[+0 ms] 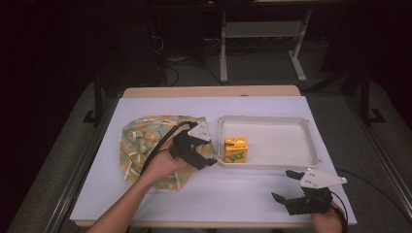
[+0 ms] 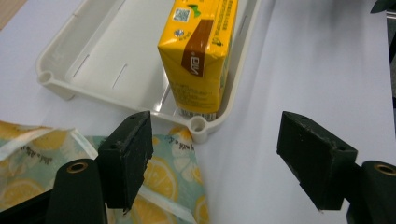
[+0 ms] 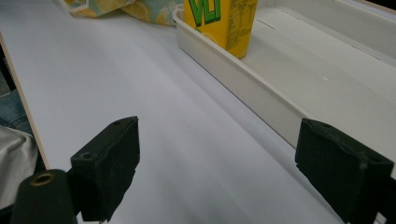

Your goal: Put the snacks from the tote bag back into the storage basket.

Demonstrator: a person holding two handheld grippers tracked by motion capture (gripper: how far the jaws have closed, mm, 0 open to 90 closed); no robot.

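White-topped table (image 1: 214,194), lemon-print fabric bag (image 1: 141,141) left, white tray (image 1: 286,141) just right of it

1. The table (image 1: 252,194) is white, with a wood edge (image 1: 209,91) at the far end.
2. The floor (image 1: 262,73) is grey.
3. A white stand (image 1: 265,46) is behind.
4. The room is dark.

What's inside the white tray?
One yellow juice carton stands upright in the white tray's near-left corner. The rest looks bare; the floor under the carton is hidden.
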